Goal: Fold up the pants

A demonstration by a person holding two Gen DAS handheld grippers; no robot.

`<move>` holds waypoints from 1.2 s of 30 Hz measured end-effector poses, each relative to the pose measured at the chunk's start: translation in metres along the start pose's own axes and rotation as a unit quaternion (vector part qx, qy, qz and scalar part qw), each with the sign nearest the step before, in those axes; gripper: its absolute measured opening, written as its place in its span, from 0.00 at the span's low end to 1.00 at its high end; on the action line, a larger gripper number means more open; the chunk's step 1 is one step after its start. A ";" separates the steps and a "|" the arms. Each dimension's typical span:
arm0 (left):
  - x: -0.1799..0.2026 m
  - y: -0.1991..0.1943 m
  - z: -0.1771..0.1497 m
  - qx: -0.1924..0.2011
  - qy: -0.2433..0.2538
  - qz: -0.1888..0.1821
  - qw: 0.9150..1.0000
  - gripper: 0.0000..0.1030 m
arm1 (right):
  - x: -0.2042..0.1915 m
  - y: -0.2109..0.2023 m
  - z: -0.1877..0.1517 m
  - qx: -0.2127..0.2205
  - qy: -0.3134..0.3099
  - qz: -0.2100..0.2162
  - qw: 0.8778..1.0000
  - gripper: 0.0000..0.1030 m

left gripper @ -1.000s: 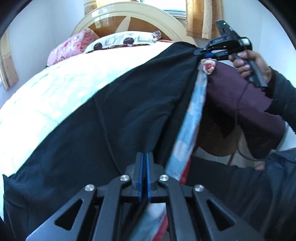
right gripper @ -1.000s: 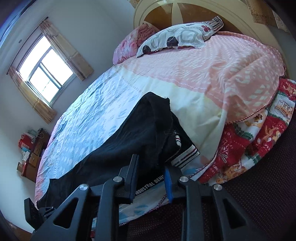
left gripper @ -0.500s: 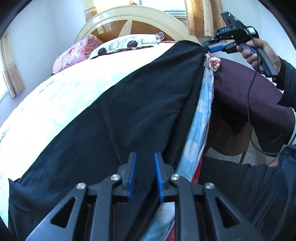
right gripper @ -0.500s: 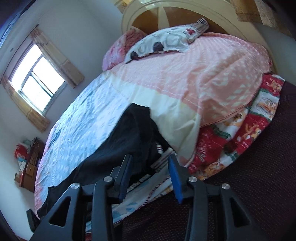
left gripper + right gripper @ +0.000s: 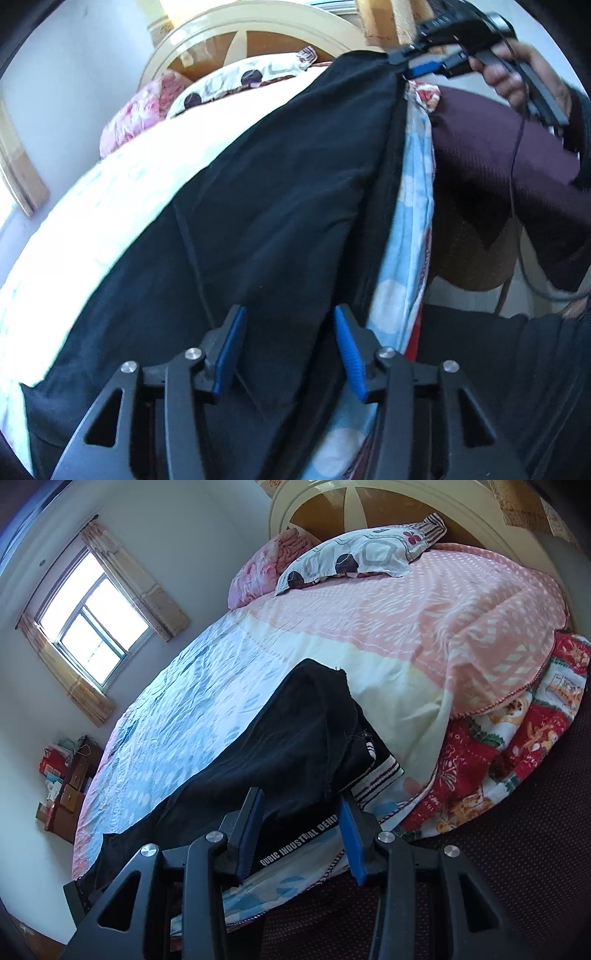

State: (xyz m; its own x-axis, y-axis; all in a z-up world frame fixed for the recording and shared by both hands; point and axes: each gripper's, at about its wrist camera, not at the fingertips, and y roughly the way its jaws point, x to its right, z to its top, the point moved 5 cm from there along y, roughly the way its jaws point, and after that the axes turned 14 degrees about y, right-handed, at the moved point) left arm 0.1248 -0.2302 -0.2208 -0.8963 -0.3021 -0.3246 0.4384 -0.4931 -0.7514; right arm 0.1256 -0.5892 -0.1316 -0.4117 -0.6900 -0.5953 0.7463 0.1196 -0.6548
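At bottom centre of the left wrist view, the left gripper hovers with jaws apart over black pants laid lengthwise along the bed edge, likely for folding. Upper right, the right gripper, also gaping, sits by the far end.

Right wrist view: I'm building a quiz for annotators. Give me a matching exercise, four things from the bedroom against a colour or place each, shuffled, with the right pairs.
Things:
1. pants
2. window
3. spotted pillow
4. right tongs

Descriptions:
A. on the wall at upper left, curtains at both sides
B. open, blue pads either side of the waistband lettering
C. black, lying along the near edge of the bed
D. by the headboard, on the pink end of the bedspread

Pairs: 1-C, 2-A, 3-D, 4-B
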 end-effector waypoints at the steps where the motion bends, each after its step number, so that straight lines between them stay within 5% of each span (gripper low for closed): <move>1: -0.002 0.000 -0.001 0.001 -0.010 -0.009 1.000 0.16 | 0.000 0.000 -0.001 0.001 -0.001 0.001 1.000 0.41; 4: -0.004 -0.008 0.001 0.008 -0.013 -0.005 1.000 0.07 | 0.002 -0.004 0.001 0.011 0.002 0.003 1.000 0.41; 13: 0.001 -0.030 -0.007 0.018 -0.005 -0.041 0.999 0.05 | 0.019 -0.033 0.036 0.075 0.039 -0.022 0.996 0.42; 19: 0.002 -0.020 -0.014 0.006 -0.002 -0.034 0.999 0.05 | -0.004 -0.020 0.057 0.050 -0.004 -0.018 0.999 0.53; 24: 0.004 -0.017 -0.009 0.013 -0.003 -0.023 1.000 0.13 | -0.015 0.014 0.063 0.006 -0.031 -0.048 0.998 0.54; 27: 0.005 -0.015 -0.009 0.012 -0.001 -0.019 1.000 0.23 | -0.010 0.030 0.072 -0.021 -0.012 -0.036 0.999 0.54; 28: 0.004 -0.016 -0.008 0.014 -0.002 -0.015 1.000 0.33 | -0.011 0.033 0.074 -0.031 -0.009 -0.024 0.999 0.53; 30: 0.000 -0.019 -0.006 0.021 -0.007 0.006 1.000 0.55 | -0.018 0.043 0.074 -0.062 -0.017 -0.008 0.998 0.25; 32: -0.004 -0.022 -0.005 0.030 -0.011 0.016 0.999 0.78 | -0.025 0.046 0.074 -0.056 -0.040 -0.025 0.997 0.11; 36: -0.008 -0.016 -0.007 0.024 -0.017 0.018 0.999 0.80 | -0.048 0.034 0.080 -0.018 -0.071 -0.009 0.997 0.05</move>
State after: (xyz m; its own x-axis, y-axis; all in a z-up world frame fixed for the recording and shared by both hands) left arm 0.1240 -0.2144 -0.2101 -0.8771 -0.3480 -0.3311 0.4744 -0.5191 -0.7110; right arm 0.2129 -0.6090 -0.0881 -0.3440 -0.7862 -0.5134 0.7190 0.1311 -0.6825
